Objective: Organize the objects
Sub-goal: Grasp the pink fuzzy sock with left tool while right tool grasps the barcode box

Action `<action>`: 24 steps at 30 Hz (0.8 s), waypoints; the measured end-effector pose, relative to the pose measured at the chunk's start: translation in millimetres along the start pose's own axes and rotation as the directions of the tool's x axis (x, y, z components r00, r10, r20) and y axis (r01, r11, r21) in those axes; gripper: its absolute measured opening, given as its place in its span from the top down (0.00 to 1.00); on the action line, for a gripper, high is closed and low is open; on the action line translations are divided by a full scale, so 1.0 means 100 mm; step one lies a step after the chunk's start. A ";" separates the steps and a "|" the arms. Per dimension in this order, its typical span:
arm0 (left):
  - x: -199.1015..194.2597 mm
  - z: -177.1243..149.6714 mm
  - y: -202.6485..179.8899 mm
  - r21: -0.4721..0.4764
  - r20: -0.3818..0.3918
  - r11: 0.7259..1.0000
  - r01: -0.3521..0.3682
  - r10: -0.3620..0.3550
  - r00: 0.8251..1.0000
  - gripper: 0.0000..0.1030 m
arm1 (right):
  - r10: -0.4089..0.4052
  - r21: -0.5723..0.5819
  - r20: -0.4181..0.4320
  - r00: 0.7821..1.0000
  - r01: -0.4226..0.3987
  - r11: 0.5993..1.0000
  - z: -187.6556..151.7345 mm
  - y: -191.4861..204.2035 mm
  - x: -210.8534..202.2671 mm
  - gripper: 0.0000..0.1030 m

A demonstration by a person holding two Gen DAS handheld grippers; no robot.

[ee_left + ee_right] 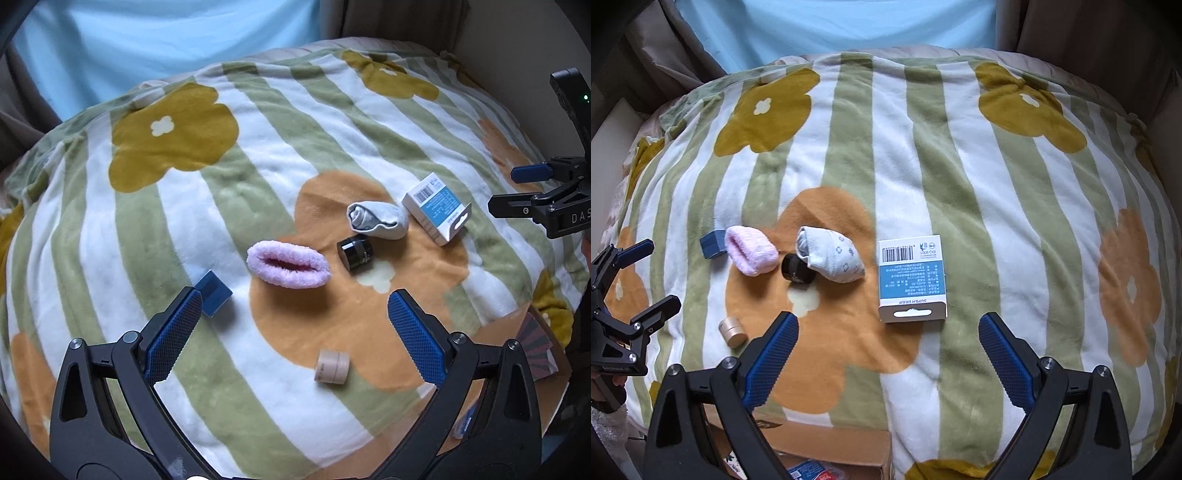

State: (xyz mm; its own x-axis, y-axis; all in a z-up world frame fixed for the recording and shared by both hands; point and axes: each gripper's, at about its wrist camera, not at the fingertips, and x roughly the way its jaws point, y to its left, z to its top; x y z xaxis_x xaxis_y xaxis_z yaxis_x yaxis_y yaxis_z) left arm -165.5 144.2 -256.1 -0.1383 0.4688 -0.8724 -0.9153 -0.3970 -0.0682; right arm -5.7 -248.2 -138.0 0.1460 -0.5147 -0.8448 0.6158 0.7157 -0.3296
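While both claws, left claw (291,314) and right claw (888,339), are held apart and empty above the striped flower-print fleece blanket (979,184), the fuzzy pink sock (287,268), rolled white sock (376,220), black jar (355,254) and blue-and-white carton (912,278) are clustered mid-bed, with bare blanket seen towards the far edge.

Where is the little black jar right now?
The black jar lies on its side on the blanket's orange flower, tucked between the pink fuzzy sock and the white rolled sock, left of centre in the right wrist view.
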 end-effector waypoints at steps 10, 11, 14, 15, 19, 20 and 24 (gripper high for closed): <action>0.81 0.09 0.03 0.085 -0.069 0.996 0.019 -0.013 0.998 0.03 | -0.004 -0.131 -0.005 1.000 0.003 0.991 0.04 -0.11 0.63 0.05; 0.86 0.09 0.02 0.089 -0.071 0.996 0.019 -0.013 0.997 0.03 | -0.007 -0.130 -0.007 1.000 0.006 0.991 0.05 -0.11 0.67 0.05; 1.00 0.10 0.02 0.097 -0.082 0.995 0.026 -0.019 0.996 0.03 | -0.009 -0.193 0.004 1.000 0.010 0.981 0.04 -0.10 0.80 0.05; 1.04 0.11 0.03 0.099 -0.085 0.995 0.028 -0.020 0.996 0.03 | -0.015 -0.195 0.003 1.000 0.015 0.981 0.05 -0.10 0.84 0.05; 1.15 0.12 0.02 0.106 -0.097 0.994 0.033 -0.023 0.995 0.03 | -0.023 -0.248 0.017 1.000 0.027 0.968 0.05 -0.09 0.96 0.05; 1.18 0.12 0.01 0.109 -0.100 0.994 0.033 -0.022 0.995 0.03 | -0.036 -0.255 0.020 0.999 0.039 0.966 0.05 -0.09 0.99 0.05; 1.26 0.11 -0.01 0.122 -0.109 0.992 0.031 -0.018 0.994 0.03 | -0.047 -0.319 0.044 0.998 0.058 0.946 0.02 -0.08 1.07 0.05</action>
State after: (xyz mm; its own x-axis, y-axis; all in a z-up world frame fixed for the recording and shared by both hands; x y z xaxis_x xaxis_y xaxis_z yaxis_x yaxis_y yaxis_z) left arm -185.7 212.4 -360.6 -0.0800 0.3870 -0.9186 -0.9586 -0.2825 -0.0356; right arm 6.7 -309.9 -224.6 0.1509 -0.5677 -0.8093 0.3436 0.7978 -0.4955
